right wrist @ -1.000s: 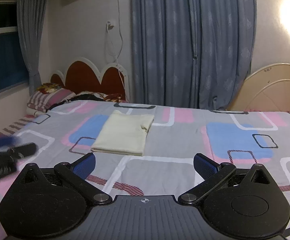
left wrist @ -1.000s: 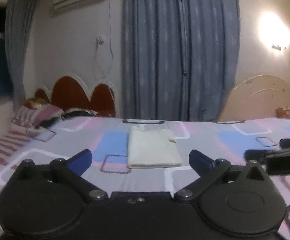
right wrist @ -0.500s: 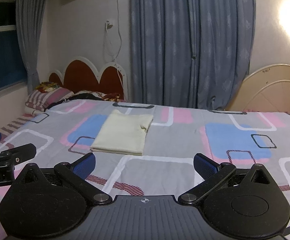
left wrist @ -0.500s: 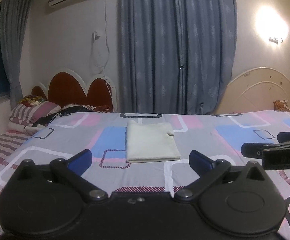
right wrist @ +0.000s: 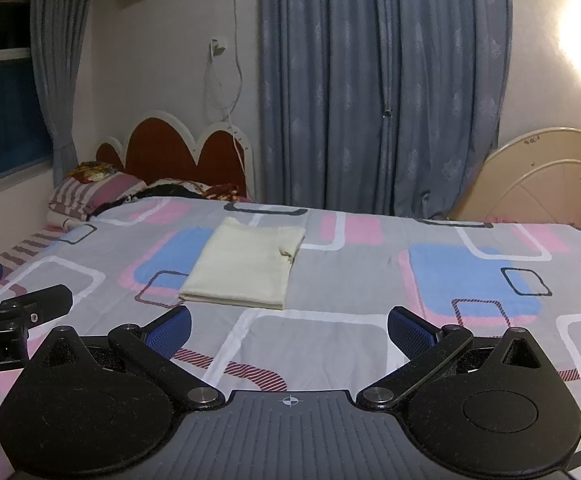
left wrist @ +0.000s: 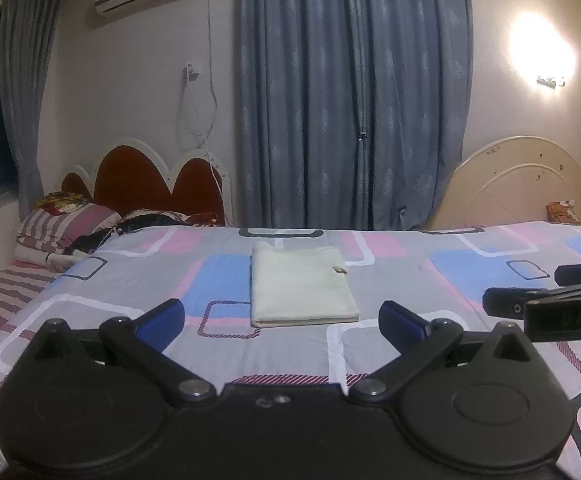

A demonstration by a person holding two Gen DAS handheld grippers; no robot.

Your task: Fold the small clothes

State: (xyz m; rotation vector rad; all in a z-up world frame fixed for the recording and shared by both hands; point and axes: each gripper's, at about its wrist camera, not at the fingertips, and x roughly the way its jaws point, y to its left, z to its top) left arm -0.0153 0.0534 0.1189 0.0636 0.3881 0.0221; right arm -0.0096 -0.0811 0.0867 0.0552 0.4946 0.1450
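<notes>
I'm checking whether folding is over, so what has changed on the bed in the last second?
Only the views shifted: the left gripper steadied and tilted its view slightly, and the right gripper barely moved. Both stay open and empty, back from the cream garment, which lies folded in the same spot on the bedspread. Nothing was gripped or released.

Folded cream garment [left wrist: 302, 286] flat on bedspread [left wrist: 410, 280]

A folded cloth [left wrist: 300, 285] lies on the bed [left wrist: 402, 280], toward its far side. Pillows [left wrist: 66, 224] sit at the far left before the headboard [left wrist: 146, 176]. Curtains [left wrist: 350, 92] hang behind the bed.
</notes>
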